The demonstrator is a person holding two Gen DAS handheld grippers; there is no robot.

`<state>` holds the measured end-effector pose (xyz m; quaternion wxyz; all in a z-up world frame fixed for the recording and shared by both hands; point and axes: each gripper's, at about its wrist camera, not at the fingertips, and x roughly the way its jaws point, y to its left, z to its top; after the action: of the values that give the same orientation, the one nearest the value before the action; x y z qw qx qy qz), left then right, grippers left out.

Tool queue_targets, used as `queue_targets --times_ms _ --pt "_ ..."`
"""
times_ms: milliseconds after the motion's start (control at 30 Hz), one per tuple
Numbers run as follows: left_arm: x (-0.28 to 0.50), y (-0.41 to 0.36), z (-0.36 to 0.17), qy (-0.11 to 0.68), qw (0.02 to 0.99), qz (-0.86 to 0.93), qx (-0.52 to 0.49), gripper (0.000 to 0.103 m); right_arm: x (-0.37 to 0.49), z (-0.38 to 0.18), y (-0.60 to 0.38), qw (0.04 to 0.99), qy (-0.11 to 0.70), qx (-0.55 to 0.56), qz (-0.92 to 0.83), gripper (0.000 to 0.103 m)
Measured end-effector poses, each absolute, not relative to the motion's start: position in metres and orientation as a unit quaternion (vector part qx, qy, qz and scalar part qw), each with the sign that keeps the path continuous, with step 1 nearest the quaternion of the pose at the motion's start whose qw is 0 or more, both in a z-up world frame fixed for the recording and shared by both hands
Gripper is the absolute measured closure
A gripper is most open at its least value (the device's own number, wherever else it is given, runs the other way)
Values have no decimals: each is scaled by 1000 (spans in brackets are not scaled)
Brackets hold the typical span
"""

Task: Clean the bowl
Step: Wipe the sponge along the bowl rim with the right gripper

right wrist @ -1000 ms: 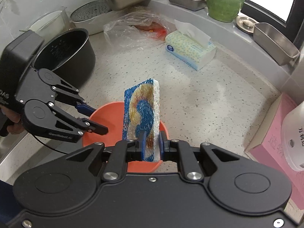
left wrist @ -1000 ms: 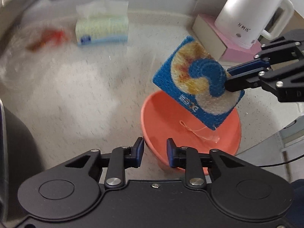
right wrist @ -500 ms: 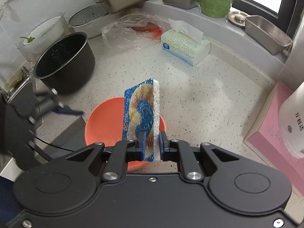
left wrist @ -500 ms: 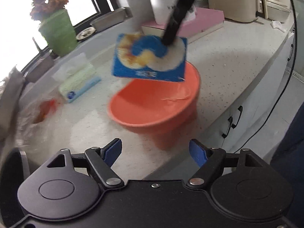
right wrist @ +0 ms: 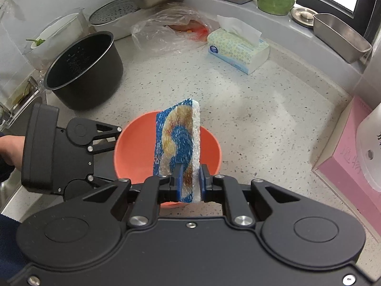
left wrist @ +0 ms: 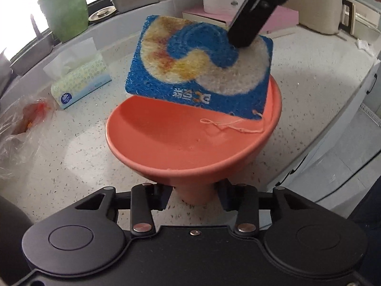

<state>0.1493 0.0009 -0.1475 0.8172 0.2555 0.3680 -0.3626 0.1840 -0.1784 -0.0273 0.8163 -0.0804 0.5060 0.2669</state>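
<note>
An orange bowl (left wrist: 190,143) with a narrow foot stands on the speckled counter near its front edge. My left gripper (left wrist: 195,199) is open, its fingers on either side of the bowl's foot; I cannot tell if they touch it. My right gripper (right wrist: 190,183) is shut on a blue, yellow and white scrubbing sponge (right wrist: 177,147) and holds it upright just above the bowl (right wrist: 133,152). In the left wrist view the sponge (left wrist: 202,69) hangs over the bowl's far rim, with a loose thread trailing into the bowl.
A tissue box (right wrist: 238,47), a plastic bag (right wrist: 166,31) with food and a black pot (right wrist: 83,71) stand behind the bowl. A pink box (right wrist: 352,152) and a white kettle (right wrist: 371,150) are at the right. The counter edge (left wrist: 333,124) drops off right of the bowl.
My left gripper opened wide, swung round and moved in low, so its fingers now flank the bowl's foot. My right gripper kept the sponge over the bowl.
</note>
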Motion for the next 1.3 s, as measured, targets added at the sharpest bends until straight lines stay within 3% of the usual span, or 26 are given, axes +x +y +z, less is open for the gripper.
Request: queue_targets --times_ms 367,600,900,1300 --pt "155 -4 -147 381 810 -365 254 64 179 -15 -183 813 507 -96 270 87" --pt "158 -7 -146 390 802 -367 263 64 180 -6 -212 801 538 -37 261 89" --pt "157 -5 -148 384 801 -371 270 64 182 -14 -252 762 595 43 252 90" --pt "161 2 -149 379 798 -380 275 63 196 -38 -230 734 628 40 256 90"
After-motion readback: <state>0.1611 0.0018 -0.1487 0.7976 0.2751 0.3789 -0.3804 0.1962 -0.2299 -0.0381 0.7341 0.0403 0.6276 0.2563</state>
